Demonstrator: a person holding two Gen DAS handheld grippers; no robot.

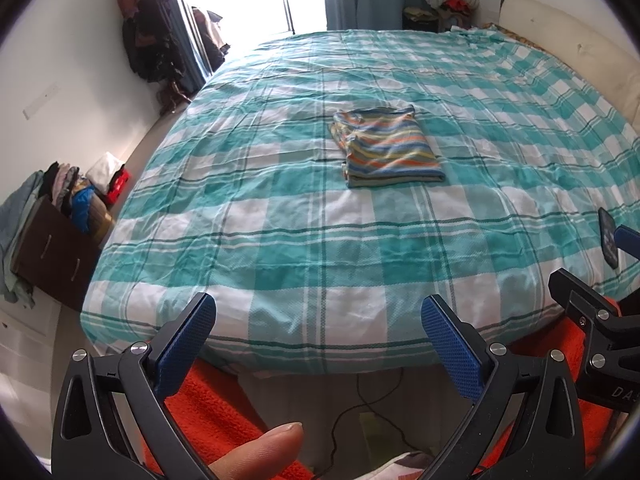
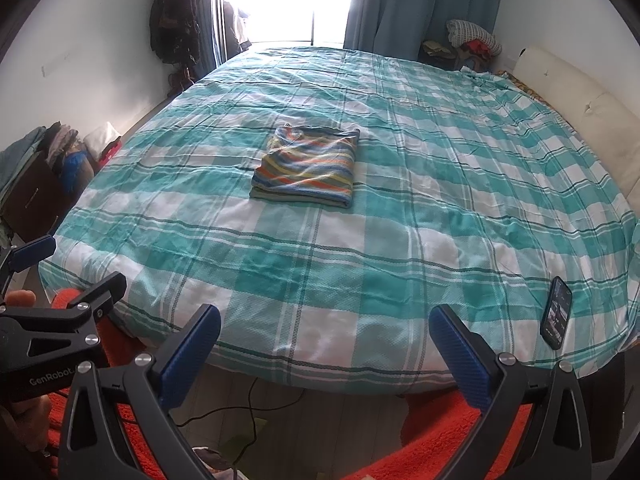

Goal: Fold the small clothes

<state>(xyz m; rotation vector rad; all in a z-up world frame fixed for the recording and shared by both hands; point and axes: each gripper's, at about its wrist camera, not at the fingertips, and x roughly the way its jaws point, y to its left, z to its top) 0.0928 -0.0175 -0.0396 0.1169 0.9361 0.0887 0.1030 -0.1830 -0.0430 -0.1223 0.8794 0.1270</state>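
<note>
Black grippers with blue-padded jaws

Silver screws are seen on the left gripper (image 1: 320, 344) and right gripper (image 2: 326, 354); "GenRobot" is printed in white at 9 o'clock.

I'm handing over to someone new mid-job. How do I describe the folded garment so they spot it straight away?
Start from the big bed covered in a teal-and-white checked bedspread. Near its middle lies a small folded garment with orange, blue, yellow and green stripes, a flat, neat rectangle. It is the only clothing on the bedspread; the one other item there, a dark smartphone, sits apart at the near right edge.
</note>
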